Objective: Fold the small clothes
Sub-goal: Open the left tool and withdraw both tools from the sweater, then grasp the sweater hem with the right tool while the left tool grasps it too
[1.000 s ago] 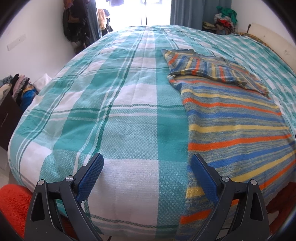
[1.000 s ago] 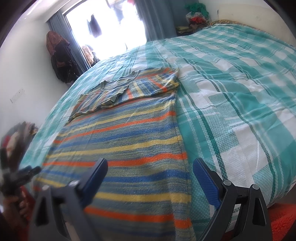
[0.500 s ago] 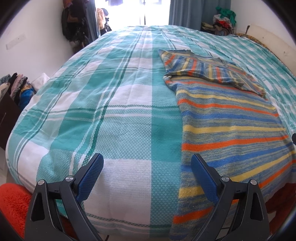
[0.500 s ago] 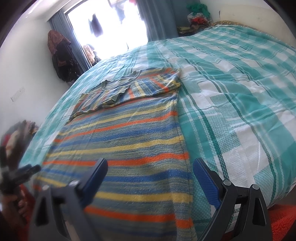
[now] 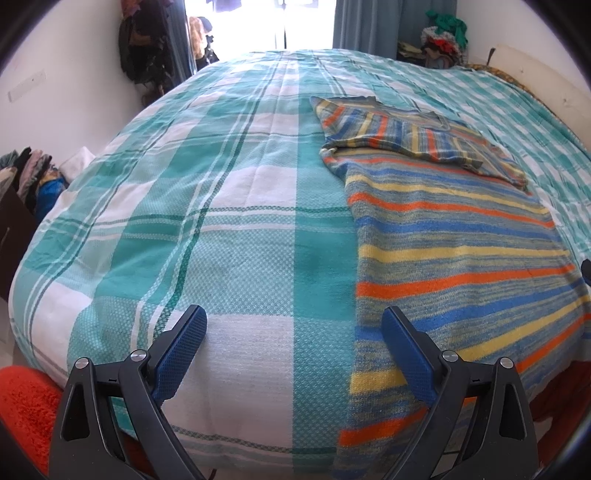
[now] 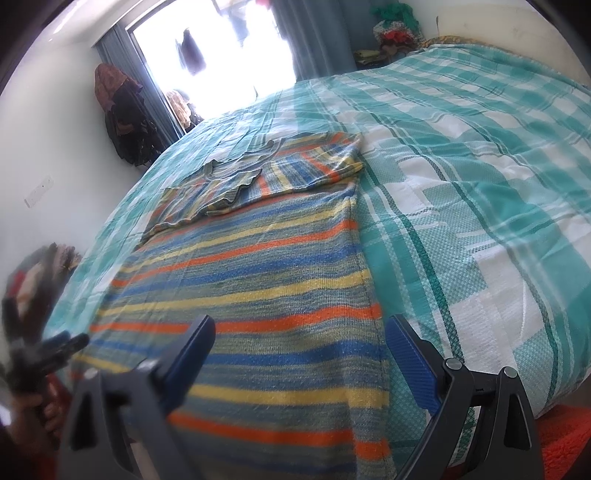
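Observation:
A striped knit garment (image 5: 454, 236) in blue, orange and yellow lies flat on the bed, its sleeves folded across the top near the collar. Its hem hangs over the bed's near edge. My left gripper (image 5: 293, 347) is open just above the near edge, its right finger over the garment's left side. In the right wrist view the same striped garment (image 6: 258, 295) fills the middle, and my right gripper (image 6: 301, 350) is open over its lower right corner. Nothing is between either pair of fingers. The left gripper (image 6: 48, 354) shows blurred at the far left, held by a hand.
A teal and white plaid bedspread (image 5: 207, 229) covers the whole bed. An orange rug (image 5: 26, 398) lies on the floor by the near edge. Piled clothes (image 5: 29, 173) sit at the left, hanging clothes (image 5: 144, 48) by the bright window, more clothes (image 5: 443, 33) at the back right.
Both grippers have drifted slightly, the left a bit leftward and back, the right tilting. The garment lies unchanged and both stay open.

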A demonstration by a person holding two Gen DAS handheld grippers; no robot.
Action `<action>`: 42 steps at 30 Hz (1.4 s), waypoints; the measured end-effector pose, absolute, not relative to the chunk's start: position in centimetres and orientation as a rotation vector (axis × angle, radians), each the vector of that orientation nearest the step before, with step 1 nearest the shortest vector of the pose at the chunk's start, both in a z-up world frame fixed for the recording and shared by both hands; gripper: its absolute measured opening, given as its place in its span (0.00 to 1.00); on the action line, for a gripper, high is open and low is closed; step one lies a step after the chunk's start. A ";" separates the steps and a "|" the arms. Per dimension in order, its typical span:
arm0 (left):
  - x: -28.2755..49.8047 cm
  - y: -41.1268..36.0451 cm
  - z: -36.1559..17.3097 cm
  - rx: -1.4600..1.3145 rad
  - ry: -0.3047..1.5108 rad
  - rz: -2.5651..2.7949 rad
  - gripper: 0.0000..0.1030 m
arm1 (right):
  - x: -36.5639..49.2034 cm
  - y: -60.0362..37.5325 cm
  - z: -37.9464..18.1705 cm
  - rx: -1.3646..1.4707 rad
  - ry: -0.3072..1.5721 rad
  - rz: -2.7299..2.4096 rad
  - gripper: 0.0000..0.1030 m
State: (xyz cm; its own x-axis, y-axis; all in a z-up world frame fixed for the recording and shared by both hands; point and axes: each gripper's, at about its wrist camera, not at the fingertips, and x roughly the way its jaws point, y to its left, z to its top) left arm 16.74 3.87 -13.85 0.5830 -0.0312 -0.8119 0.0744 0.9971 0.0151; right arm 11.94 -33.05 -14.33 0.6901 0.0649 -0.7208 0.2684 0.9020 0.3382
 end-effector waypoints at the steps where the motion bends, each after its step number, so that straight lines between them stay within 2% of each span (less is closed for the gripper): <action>1: 16.7 3.9 -13.9 0.050 0.946 -0.062 0.94 | 12.0 -33.0 -14.3 0.441 0.808 -0.118 0.90; 28: 16.5 3.6 -13.6 0.122 0.960 -0.031 0.94 | 11.5 -33.5 -14.1 0.458 0.793 -0.140 0.90; 42: 16.0 4.3 -13.3 0.052 1.010 -0.103 0.95 | 11.9 -32.9 -13.8 0.420 0.835 -0.114 0.90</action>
State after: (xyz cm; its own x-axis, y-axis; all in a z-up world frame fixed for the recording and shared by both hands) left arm 16.05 4.34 -13.30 0.5275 -0.0619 -0.8473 0.1098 0.9939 -0.0042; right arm 11.93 -32.87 -13.75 0.6702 0.0647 -0.7393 0.2612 0.9119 0.3166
